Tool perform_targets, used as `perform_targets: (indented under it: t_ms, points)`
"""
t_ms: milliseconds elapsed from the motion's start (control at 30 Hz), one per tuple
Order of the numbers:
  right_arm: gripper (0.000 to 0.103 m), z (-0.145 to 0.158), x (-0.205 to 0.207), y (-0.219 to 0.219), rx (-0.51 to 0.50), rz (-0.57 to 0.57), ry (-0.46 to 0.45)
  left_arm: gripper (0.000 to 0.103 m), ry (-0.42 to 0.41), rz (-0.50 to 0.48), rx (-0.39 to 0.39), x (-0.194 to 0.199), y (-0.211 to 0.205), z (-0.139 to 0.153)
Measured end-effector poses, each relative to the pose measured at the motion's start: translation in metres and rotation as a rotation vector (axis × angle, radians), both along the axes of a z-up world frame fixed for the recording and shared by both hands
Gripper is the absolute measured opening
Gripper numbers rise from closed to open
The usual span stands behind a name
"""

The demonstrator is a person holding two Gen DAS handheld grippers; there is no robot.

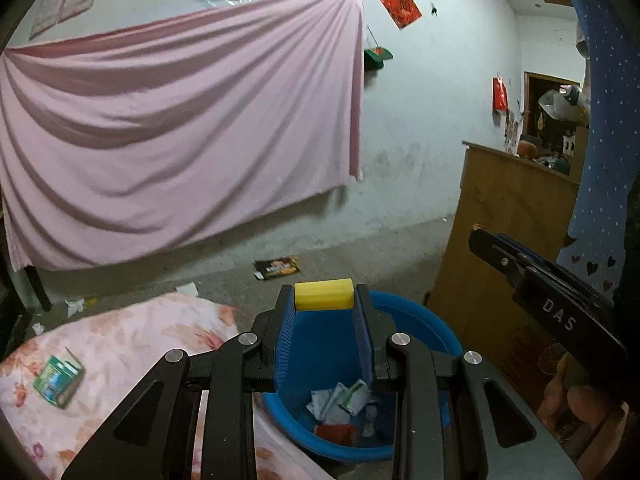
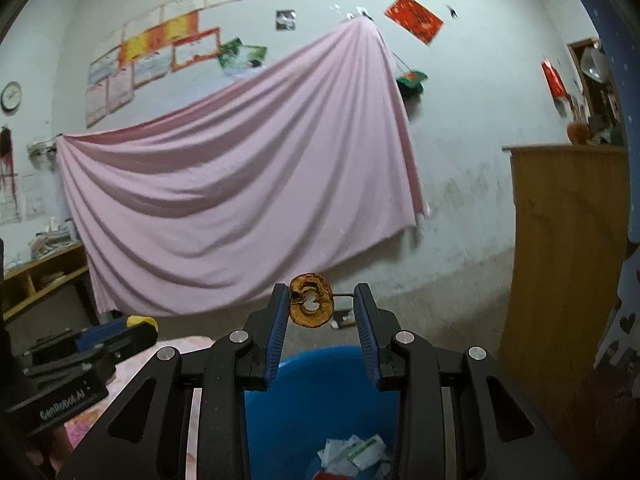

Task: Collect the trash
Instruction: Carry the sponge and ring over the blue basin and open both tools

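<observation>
- A small green carton [image 1: 59, 378] lies on the floral bed [image 1: 132, 332], left of the left tongs.
- White scraps [image 1: 74, 306] and a dark wrapper [image 1: 277, 268] lie on the floor below the pink sheet [image 1: 180, 128].
- The left tongs [image 1: 324, 298] are clamped on a yellow block [image 1: 324, 295], smooth with rounded ends, held above the blue tub [image 1: 420, 320].
- The tub holds crumpled white-and-green packets [image 1: 340, 400] and a red scrap [image 1: 336, 434].
- The right tongs [image 2: 320, 300] grip a brown, shrivelled ring [image 2: 311, 300] with a ragged hole; it touches the left pad, and a thin stem reaches the right pad.
- It hangs over the same tub [image 2: 320, 396], beside a wooden cabinet [image 2: 568, 240].
</observation>
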State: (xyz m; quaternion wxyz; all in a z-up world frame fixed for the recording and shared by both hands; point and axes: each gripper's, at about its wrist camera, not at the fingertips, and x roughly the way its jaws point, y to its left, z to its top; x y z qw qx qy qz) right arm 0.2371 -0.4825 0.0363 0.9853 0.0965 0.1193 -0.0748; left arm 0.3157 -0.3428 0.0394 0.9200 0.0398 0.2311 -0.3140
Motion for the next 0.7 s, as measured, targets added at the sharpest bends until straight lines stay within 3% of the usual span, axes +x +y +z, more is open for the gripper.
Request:
perform_targets:
  t_ms: [367,700]
  points:
    - [0.032,-0.021,0.02,-0.018,0.081,0.01,0.175,0.025,0.103,-0.043,0.047,0.01,-0.02,-0.02]
    - [0.032,-0.026,0.026,-0.022,0.104,0.023,0.239,0.033,0.155,-0.048,0.088,0.011,-0.019,-0.033]
